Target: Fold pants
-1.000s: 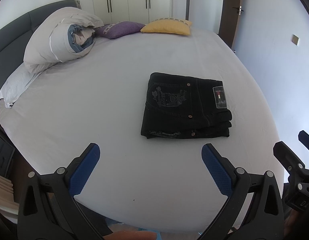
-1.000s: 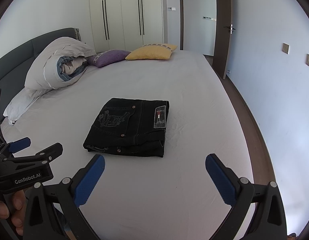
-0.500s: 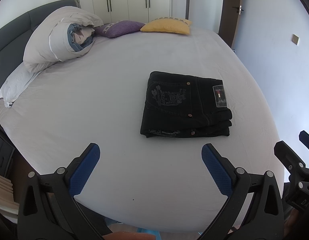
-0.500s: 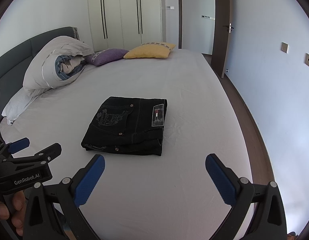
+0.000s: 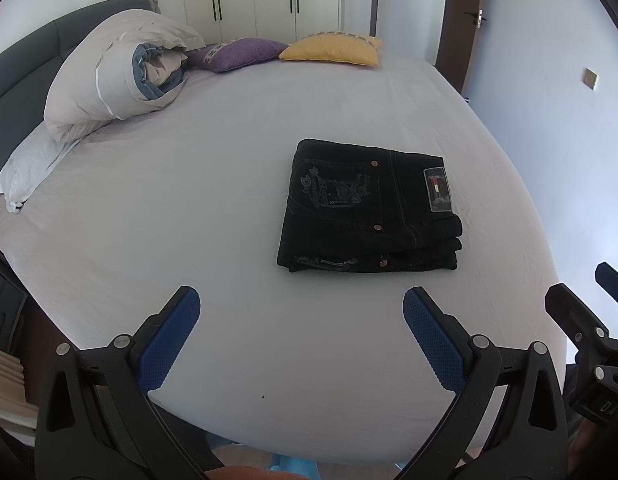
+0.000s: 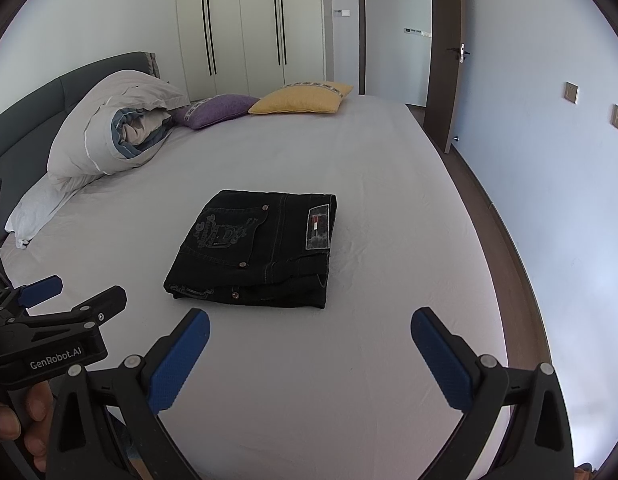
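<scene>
Black pants (image 5: 365, 208) (image 6: 257, 248) lie folded into a compact stack on the white bed sheet, back pocket embroidery and a waistband label facing up. My left gripper (image 5: 301, 312) hovers open near the bed's front edge, short of the pants, nothing between its blue pads (image 5: 169, 340). My right gripper (image 6: 309, 336) is open as well, held back from the stack with empty blue pads (image 6: 441, 360). Each gripper appears at the edge of the other's view, the left one held by a hand (image 6: 13, 424).
A rolled duvet and pillows (image 5: 113, 76) sit at the head of the bed (image 5: 237, 128) on the left, with a purple cushion (image 5: 241, 54) and a yellow cushion (image 5: 333, 50) behind. A wardrobe, door (image 6: 449, 52) and wall lie beyond; floor runs along the bed's right side.
Both cameras have drifted slightly, the right one back and up a little; the folded pants have stayed put and both grippers remain open.
</scene>
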{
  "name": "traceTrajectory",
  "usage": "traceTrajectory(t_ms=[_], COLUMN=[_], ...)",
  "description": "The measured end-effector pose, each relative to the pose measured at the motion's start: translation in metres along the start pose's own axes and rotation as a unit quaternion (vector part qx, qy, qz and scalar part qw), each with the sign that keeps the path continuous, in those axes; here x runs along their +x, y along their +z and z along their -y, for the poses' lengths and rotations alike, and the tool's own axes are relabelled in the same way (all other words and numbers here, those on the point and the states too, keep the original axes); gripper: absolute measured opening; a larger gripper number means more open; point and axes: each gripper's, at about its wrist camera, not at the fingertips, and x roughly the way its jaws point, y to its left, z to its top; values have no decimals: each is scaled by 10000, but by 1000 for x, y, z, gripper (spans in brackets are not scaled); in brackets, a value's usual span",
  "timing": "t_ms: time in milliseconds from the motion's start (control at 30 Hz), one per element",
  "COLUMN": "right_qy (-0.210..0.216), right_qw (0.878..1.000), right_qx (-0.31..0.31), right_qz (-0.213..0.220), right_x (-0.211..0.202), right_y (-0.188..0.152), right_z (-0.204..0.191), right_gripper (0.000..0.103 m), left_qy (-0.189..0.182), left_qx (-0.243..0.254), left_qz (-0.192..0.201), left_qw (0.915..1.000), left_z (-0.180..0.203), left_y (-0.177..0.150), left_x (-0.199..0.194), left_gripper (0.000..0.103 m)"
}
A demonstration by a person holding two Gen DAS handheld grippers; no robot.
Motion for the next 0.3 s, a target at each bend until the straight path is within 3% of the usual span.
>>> traceTrajectory(t_ms=[300], right_qy=[14], right_qw=[10000], right_qx=[-18], right_qz=[-25], right_x=[2], right_y=[-1], right_z=[1], right_gripper=[103], left_qy=[-35], left_qx=[3], left_qz=[17], left_qw=[10000], left_z=[-1], left_y=[0], left_x=[0], left_gripper=[103])
